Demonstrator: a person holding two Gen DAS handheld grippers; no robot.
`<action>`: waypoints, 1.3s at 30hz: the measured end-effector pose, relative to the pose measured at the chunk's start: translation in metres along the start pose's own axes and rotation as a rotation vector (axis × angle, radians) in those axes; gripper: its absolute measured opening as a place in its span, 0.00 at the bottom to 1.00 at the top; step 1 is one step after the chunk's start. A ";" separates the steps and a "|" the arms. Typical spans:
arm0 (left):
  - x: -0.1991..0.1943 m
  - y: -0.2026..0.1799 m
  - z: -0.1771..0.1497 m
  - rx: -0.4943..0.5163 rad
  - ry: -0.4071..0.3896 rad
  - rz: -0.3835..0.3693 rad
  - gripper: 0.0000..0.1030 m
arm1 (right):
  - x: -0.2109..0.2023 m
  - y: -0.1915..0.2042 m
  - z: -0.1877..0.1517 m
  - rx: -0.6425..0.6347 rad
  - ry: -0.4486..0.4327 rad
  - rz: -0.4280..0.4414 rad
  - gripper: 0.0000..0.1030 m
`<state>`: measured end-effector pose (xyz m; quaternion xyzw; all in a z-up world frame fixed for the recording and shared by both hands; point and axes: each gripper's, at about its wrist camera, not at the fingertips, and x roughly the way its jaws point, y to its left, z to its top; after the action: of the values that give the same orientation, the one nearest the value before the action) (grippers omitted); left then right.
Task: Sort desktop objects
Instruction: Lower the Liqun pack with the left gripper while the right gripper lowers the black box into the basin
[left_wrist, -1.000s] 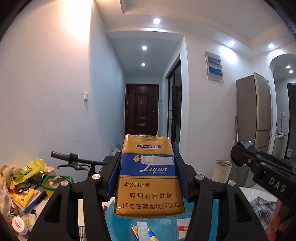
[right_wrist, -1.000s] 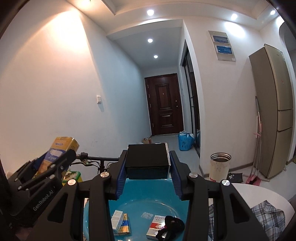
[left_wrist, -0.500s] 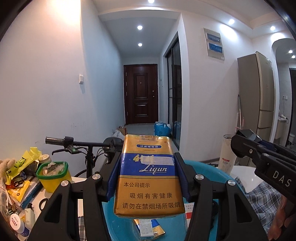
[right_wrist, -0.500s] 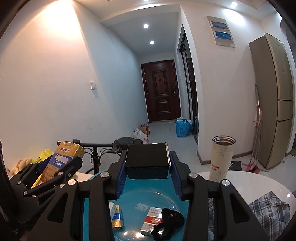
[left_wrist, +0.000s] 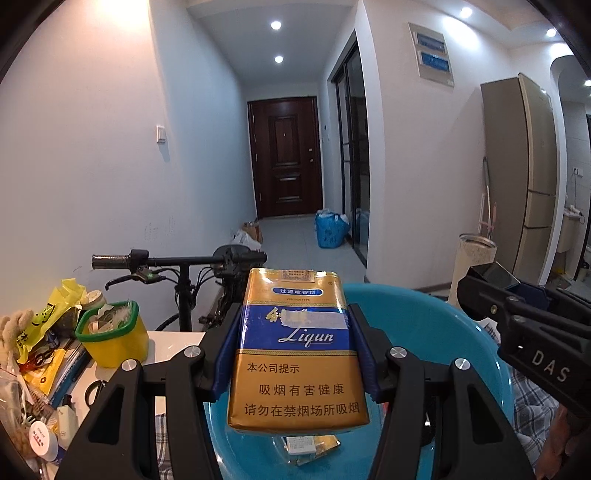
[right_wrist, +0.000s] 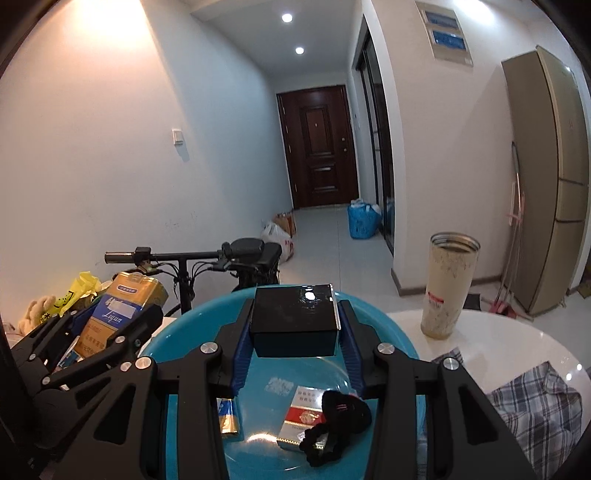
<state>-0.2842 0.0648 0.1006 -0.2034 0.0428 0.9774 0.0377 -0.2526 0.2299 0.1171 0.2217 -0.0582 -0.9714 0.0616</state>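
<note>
The white counter (right_wrist: 517, 332) carries a broad teal basin (right_wrist: 388, 332), which fills the lower middle of both wrist views. At about 3 o'clock from the basin a plaid cloth (right_wrist: 535, 402) lies crumpled on the counter, and at 1 o'clock a tall speckled tumbler (right_wrist: 448, 284) stands upright, apart from the basin rim. In the left wrist view, at 9 o'clock from the basin, a yellow tub with a green rim (left_wrist: 112, 338) sits on the counter, with a heap of small clutter beyond it at the far left edge.

The left gripper (left_wrist: 295, 354) has its jaws clenched on a gold and blue cigarette pack (left_wrist: 295, 358), held upright by its two long sides above the near part of the basin; the right wrist view shows the same pack (right_wrist: 118, 314) at 9 o'clock, over the basin's left rim. The right gripper (right_wrist: 295, 328) has its jaws clenched on a black box (right_wrist: 295, 321), held level above the basin's far half.

Inside the basin, seen from the right wrist, a red and white cigarette pack (right_wrist: 301, 417) lies flat at 6 o'clock from the black box, with a black fabric item (right_wrist: 338, 417) draped over its right side and touching it. A small gold and blue pack (right_wrist: 227, 417) lies at 7 o'clock, partly hidden behind the right gripper's left arm
</note>
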 end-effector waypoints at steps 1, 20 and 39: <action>0.004 0.000 -0.001 0.003 0.030 0.013 0.55 | 0.003 -0.002 -0.001 0.004 0.027 -0.008 0.40; 0.056 0.010 -0.025 -0.022 0.347 0.011 0.55 | 0.049 0.004 -0.035 -0.036 0.339 -0.007 0.40; 0.081 0.013 -0.043 -0.050 0.477 -0.008 0.55 | 0.078 0.004 -0.057 -0.043 0.468 -0.031 0.40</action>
<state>-0.3425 0.0519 0.0296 -0.4293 0.0253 0.9024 0.0252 -0.2969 0.2092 0.0335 0.4402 -0.0181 -0.8955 0.0634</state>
